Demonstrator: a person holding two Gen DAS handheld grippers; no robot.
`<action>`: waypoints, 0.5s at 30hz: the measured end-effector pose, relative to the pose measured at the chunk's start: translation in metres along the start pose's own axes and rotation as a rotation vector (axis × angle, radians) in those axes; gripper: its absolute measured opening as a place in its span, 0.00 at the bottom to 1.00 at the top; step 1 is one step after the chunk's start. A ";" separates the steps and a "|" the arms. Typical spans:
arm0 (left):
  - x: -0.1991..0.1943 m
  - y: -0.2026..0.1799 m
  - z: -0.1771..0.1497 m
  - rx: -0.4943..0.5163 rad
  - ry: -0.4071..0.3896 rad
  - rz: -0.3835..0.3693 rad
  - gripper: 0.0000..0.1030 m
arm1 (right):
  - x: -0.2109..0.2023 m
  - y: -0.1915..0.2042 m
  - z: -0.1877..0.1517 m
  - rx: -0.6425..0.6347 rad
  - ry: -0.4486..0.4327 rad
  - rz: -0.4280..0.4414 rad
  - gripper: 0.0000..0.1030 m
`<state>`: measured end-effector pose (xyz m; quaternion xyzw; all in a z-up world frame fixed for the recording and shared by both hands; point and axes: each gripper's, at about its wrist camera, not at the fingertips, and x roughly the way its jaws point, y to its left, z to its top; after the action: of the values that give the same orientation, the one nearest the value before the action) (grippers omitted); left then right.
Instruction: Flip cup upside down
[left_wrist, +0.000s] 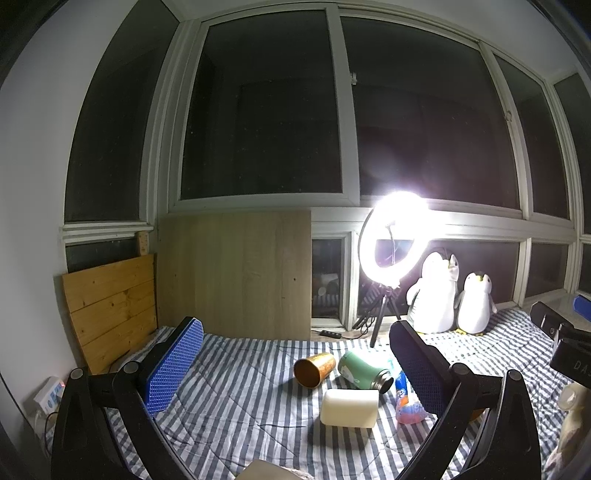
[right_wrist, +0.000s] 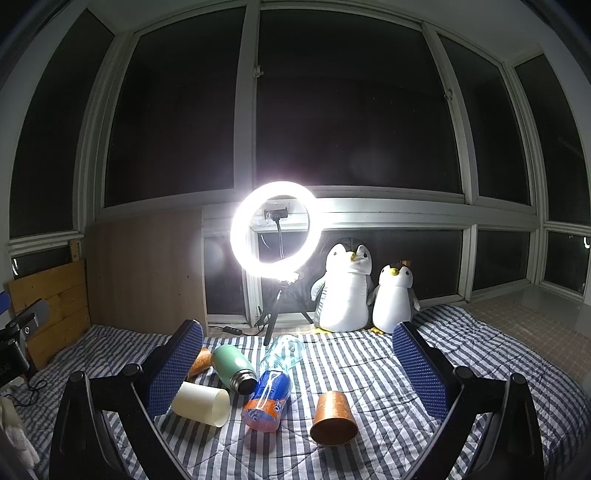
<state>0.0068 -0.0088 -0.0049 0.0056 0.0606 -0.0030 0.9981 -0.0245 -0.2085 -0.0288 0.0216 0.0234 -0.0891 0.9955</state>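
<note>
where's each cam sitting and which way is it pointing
Left wrist: on the left hand-held gripper, open, low over the striped quilt, facing the dark windows; its blue-padded fingers frame a cream cylindrical cup on its side.
Right wrist: on the right hand-held gripper, open, same heading; a copper metal cup lies ahead.
Shared: lit ring light, green steel bottle, two plush penguins.

A bed with a blue-and-white striped quilt (right_wrist: 369, 369) fills the lower half of both views. Lying on it at lower centre: 2 copper cups (right_wrist: 333, 419) (left_wrist: 314, 369) (both on their sides), a cream cup (right_wrist: 201, 403), a green flask (right_wrist: 233, 366), a soda bottle (right_wrist: 269, 400). 2 plush penguins (right_wrist: 345, 290) sit at the back edge, centre right.
</note>
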 end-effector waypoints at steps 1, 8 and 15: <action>0.000 0.000 0.000 0.000 0.000 0.000 0.99 | 0.000 0.000 0.000 0.000 -0.001 -0.001 0.99; 0.000 0.000 0.000 0.000 0.001 0.005 0.99 | 0.002 0.001 0.000 -0.002 0.005 0.006 0.99; 0.002 -0.001 -0.002 0.002 0.011 0.008 0.99 | 0.006 0.000 -0.001 0.001 0.017 0.009 0.99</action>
<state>0.0085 -0.0101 -0.0068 0.0066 0.0661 0.0010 0.9978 -0.0190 -0.2093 -0.0305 0.0230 0.0320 -0.0842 0.9957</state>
